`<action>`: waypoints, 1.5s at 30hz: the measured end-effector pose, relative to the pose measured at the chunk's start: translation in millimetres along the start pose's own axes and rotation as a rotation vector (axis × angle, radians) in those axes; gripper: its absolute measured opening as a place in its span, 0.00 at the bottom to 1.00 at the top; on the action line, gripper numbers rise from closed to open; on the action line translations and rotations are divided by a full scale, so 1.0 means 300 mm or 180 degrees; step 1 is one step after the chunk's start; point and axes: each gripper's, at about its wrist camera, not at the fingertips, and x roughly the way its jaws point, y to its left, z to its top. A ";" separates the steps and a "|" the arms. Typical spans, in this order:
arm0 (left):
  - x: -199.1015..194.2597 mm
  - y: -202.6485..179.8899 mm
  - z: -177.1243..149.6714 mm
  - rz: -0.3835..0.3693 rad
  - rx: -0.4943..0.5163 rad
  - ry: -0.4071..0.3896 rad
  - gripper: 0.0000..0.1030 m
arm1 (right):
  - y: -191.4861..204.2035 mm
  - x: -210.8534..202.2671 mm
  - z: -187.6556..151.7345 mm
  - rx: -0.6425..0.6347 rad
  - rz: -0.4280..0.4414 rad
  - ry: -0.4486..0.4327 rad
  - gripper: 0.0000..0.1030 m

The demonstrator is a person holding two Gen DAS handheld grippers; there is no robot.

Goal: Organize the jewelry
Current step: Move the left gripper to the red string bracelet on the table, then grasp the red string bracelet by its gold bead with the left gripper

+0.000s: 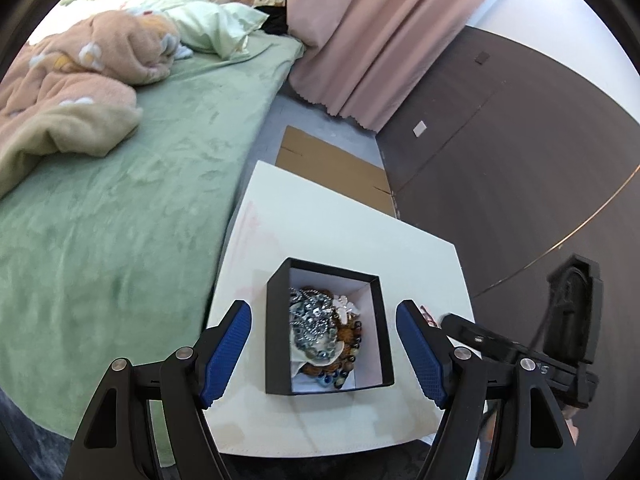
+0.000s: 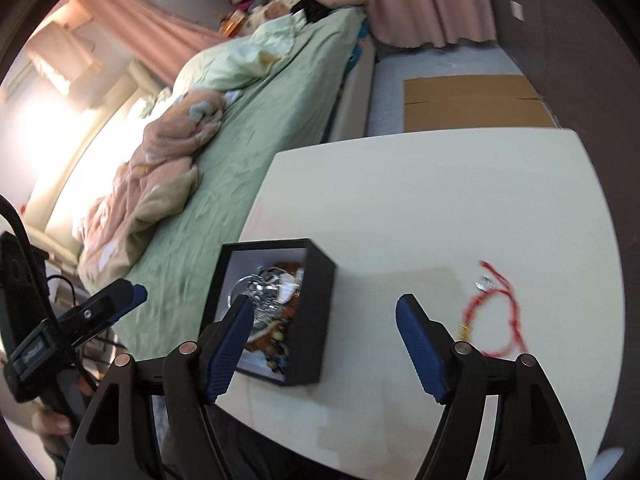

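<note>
**Jewelry box sat filled as one red bracelet lay loose on the table**

On the white table (image 2: 420,184), beside a bed (image 1: 120,200) covered in green and heaped with a pink blanket (image 1: 72,92), a black box (image 1: 328,328) stood near the table's left edge, crammed with silver chains and amber beads (image 1: 320,332). The left gripper (image 1: 324,352) hung over it with fingers spread wide on either side, grasping nothing. The right gripper (image 2: 324,350), likewise released and empty, hovered above bare tabletop between the box (image 2: 280,312) and a red cord bracelet (image 2: 496,312) that lay well apart from it toward the right edge, carrying a clear bead and a small gold charm.
</note>
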 end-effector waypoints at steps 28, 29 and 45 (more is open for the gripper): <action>0.382 -0.478 -0.112 -0.0036 0.1162 0.1087 0.59 | -0.432 -0.286 -0.217 0.1014 -0.0583 -0.0369 0.73; 0.405 -0.488 -0.116 -0.0001 0.1162 0.1142 0.56 | -0.442 -0.293 -0.227 0.1027 -0.0596 -0.0381 0.73; 0.647 -0.595 -0.191 0.0431 0.1305 0.1440 0.27 | -0.575 -0.357 -0.330 0.1290 -0.0783 -0.0518 0.72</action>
